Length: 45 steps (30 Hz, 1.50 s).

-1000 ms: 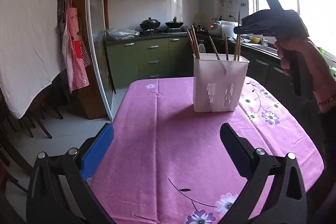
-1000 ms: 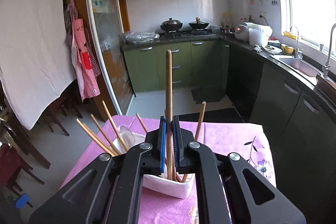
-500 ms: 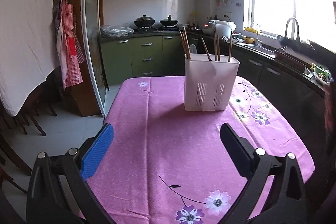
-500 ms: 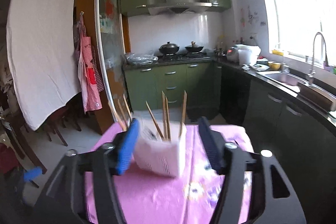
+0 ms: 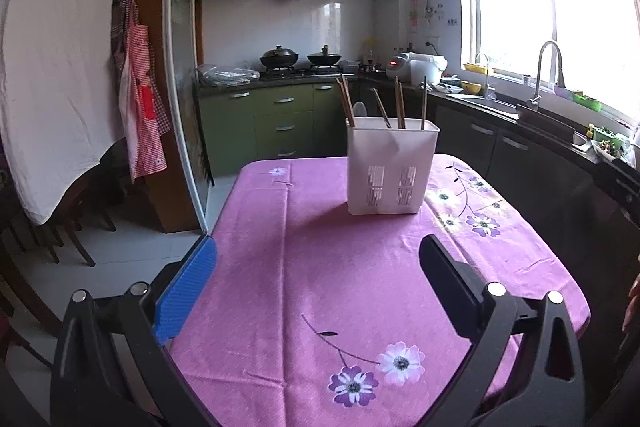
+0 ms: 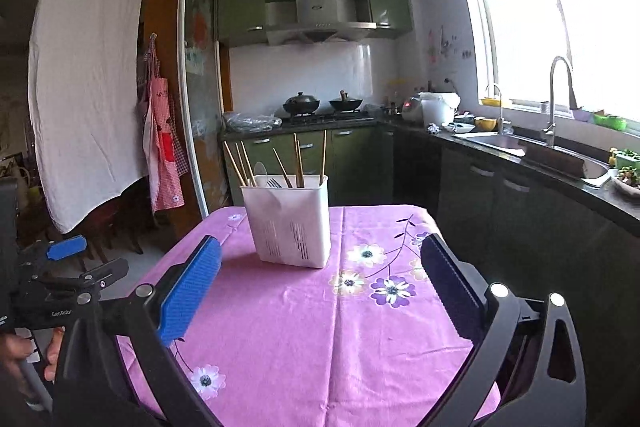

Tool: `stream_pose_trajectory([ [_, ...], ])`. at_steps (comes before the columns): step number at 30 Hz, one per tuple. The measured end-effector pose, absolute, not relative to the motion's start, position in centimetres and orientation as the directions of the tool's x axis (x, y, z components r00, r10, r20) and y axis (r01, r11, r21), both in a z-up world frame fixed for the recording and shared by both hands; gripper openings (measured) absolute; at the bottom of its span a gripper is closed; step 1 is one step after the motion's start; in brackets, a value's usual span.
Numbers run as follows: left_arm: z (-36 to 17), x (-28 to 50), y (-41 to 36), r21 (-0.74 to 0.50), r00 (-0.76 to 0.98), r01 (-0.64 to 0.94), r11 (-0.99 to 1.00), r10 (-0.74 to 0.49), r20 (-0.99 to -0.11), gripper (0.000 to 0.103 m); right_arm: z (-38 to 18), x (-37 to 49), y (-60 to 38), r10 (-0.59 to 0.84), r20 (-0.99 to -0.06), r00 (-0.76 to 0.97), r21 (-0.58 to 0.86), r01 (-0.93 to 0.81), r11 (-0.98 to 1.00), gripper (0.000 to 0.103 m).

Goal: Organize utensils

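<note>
A white slotted utensil holder stands on the pink flowered tablecloth toward the far side. Several wooden chopsticks stand in it, and a white spoon and a fork show in the right wrist view. The holder also shows in the right wrist view. My left gripper is open and empty, held over the near part of the table. My right gripper is open and empty, back from the holder. The left gripper shows at the left edge of the right wrist view.
The table's edges drop off on the left and right. A dark counter with a sink and tap runs along the right. Green cabinets and a stove with pans lie beyond. Dark wooden chairs stand at left.
My right gripper let go of a chopstick into the holder, opened, and drew back and away from it. My left gripper stayed open and shifted only slightly.
</note>
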<state>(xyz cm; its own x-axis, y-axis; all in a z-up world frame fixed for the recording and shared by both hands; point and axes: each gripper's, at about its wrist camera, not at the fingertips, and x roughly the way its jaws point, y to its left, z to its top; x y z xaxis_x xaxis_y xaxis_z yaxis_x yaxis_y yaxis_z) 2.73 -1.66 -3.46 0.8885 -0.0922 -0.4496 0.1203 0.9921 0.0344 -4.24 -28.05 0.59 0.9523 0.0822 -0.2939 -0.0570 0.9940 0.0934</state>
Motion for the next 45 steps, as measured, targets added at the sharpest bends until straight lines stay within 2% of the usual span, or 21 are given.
stream_pose_trajectory([
  [45,-2.5,1.2,-1.1,0.037,0.892,0.106,0.994,-0.079,-0.445,0.096,0.9,-4.2,-26.8,0.1,-0.336,0.936,0.073,-0.08,0.994,0.098],
])
